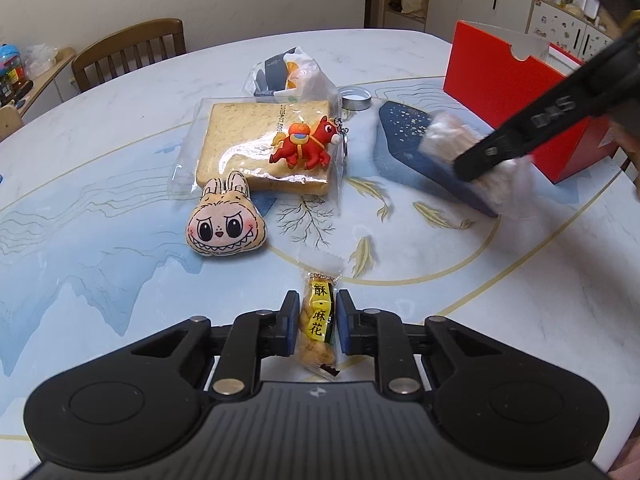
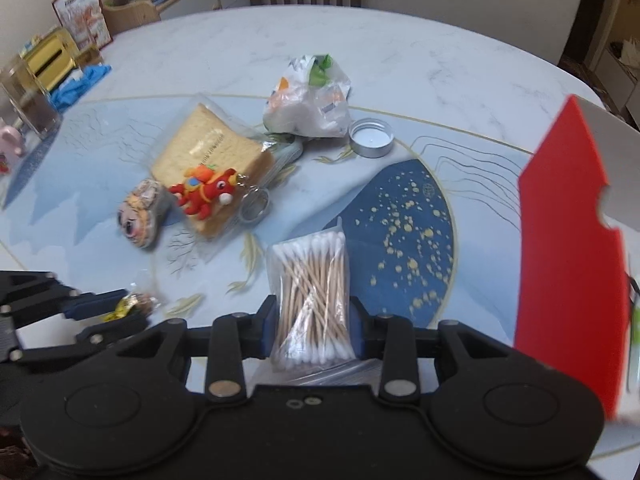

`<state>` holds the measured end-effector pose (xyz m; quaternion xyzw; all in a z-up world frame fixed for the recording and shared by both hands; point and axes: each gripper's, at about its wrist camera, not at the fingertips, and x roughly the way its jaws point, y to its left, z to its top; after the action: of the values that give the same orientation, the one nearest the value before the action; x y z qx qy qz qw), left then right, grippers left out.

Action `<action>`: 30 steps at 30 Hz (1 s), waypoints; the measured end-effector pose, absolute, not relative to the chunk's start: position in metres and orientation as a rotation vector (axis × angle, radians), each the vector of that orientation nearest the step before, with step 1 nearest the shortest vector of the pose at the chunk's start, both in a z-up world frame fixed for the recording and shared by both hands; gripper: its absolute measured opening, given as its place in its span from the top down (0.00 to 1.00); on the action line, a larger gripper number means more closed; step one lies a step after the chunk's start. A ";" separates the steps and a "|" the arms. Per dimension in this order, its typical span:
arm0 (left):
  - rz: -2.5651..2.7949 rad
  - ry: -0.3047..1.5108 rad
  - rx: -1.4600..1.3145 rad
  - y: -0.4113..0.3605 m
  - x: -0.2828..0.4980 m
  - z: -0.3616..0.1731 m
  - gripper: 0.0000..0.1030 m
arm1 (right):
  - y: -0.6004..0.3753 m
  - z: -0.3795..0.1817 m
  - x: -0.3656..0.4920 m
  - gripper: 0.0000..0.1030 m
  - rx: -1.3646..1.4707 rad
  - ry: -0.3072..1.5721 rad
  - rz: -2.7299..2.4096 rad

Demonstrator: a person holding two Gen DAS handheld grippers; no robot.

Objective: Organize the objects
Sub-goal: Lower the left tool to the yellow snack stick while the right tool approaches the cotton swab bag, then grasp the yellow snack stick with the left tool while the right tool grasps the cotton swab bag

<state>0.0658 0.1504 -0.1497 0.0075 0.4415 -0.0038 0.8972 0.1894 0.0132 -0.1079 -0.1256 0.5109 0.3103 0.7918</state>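
Both pick-ups look done. The left gripper [image 1: 318,320] is clamped on a snack packet [image 1: 318,322] between its pads; the right gripper [image 2: 312,320] pinches a bag of cotton swabs [image 2: 311,300]. Next, probably carry each into the red box [image 2: 572,272] (just right of the swabs).

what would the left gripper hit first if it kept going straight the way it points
Probably the bare table just past the snack packet that the left gripper holds; the plush face lies left of that line.
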 end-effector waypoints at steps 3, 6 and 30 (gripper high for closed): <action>0.001 0.926 -0.003 0.150 0.067 -0.148 0.84 | -0.001 -0.097 0.185 0.67 -0.230 1.093 0.654; 0.011 0.933 -0.024 0.148 0.070 -0.146 0.84 | -0.015 -0.086 0.182 0.67 -0.200 1.082 0.645; -0.107 0.794 -0.029 0.050 0.142 -0.063 0.84 | -0.134 -0.033 0.223 0.67 -0.030 0.990 0.588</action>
<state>0.1423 0.0500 -0.0631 -0.0143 0.3862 -0.0522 0.9208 0.2234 -0.1336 -0.0327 -0.0141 0.4679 0.2781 0.8387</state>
